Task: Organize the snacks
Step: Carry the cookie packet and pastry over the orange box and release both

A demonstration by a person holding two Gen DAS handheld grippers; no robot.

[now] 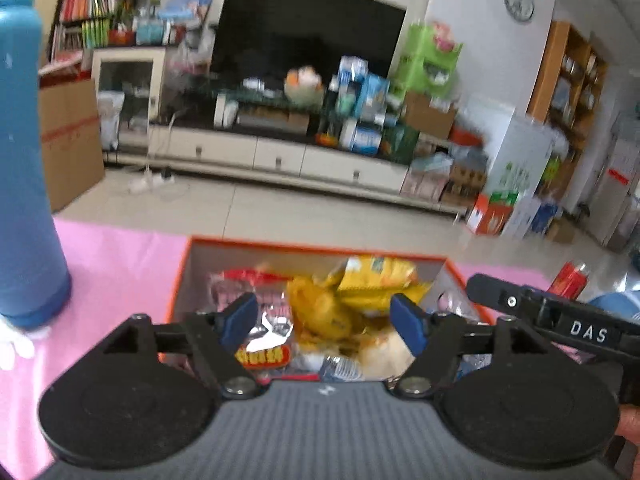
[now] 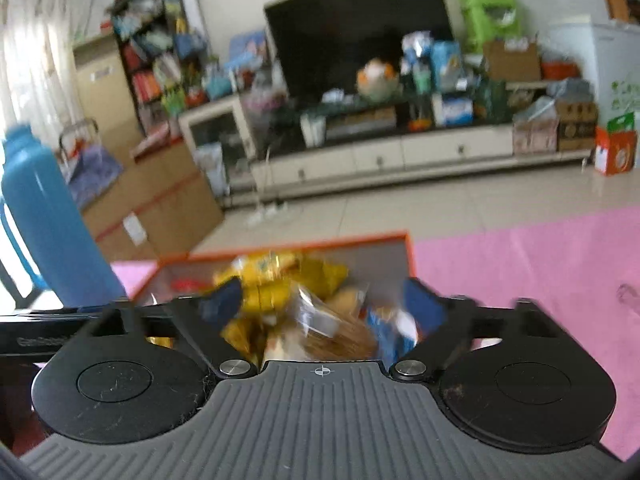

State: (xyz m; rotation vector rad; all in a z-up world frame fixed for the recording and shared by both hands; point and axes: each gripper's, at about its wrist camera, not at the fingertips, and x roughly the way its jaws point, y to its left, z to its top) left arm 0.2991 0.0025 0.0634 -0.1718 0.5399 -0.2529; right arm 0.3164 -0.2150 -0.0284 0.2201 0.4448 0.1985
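Snacks (image 1: pixel 320 312) heaped in an orange-rimmed box (image 1: pixel 181 276) on a pink mat (image 1: pixel 120 252), left gripper (image 1: pixel 324 320) above them, jaws spread and empty, blue bottle (image 1: pixel 24 160) at left, right wrist view: right gripper (image 2: pixel 322 306) spread wide over the snacks (image 2: pixel 280 280), nothing pinched, television (image 2: pixel 360 28) beyond.

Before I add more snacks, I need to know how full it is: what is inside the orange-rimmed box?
The orange-rimmed box holds a heap of yellow snack bags, a red-and-white packet and wrapped buns. The pile and both grippers hide the floor of the box and anything lower down.
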